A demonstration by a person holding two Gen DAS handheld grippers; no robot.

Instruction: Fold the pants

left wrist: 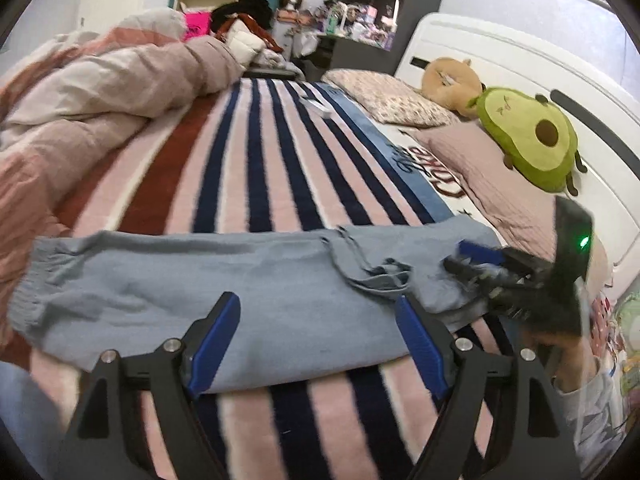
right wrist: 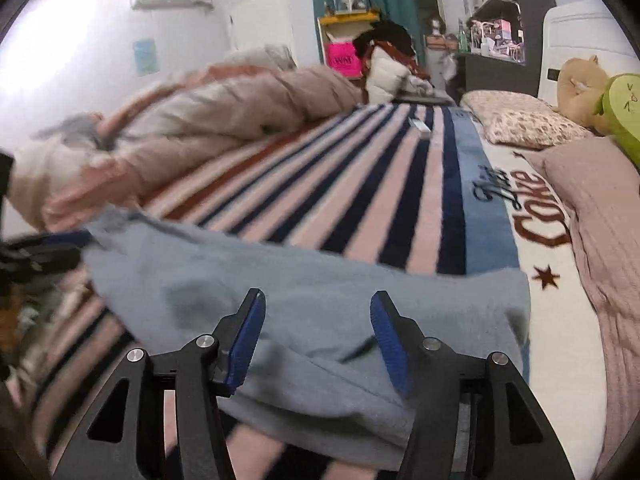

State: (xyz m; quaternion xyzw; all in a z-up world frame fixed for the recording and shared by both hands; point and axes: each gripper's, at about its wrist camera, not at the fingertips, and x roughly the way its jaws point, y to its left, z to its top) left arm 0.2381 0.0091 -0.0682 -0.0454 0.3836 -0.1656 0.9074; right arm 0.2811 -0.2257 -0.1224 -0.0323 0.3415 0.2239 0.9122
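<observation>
The grey-blue pants [left wrist: 224,288] lie folded lengthwise across the striped blanket [left wrist: 280,168] on the bed, stretched from 9 o'clock to 3 o'clock in the left wrist view, with the elastic cuff at the 9 o'clock end and the drawstring [left wrist: 368,268] lying loose on the cloth toward 2 o'clock. The left tongs [left wrist: 318,344] stand wide open at 6 o'clock, their blue pads spread over the near edge of the pants with nothing between them. The right tongs [left wrist: 476,266] appear in that view at 3 o'clock, low at the waist end of the pants and blurred; in their own view the right tongs [right wrist: 318,344] are open too, pads apart above the cloth, gripping nothing. There the pants [right wrist: 320,308] fill the lower middle and run off toward 9 o'clock. A bunched quilt [left wrist: 104,92] lies at 10 o'clock. An avocado plush [left wrist: 528,136] rests on a mauve pillow [left wrist: 480,168] at 2 o'clock, against the white headboard [left wrist: 500,64], with a tan plush [left wrist: 452,80] beside it.
</observation>
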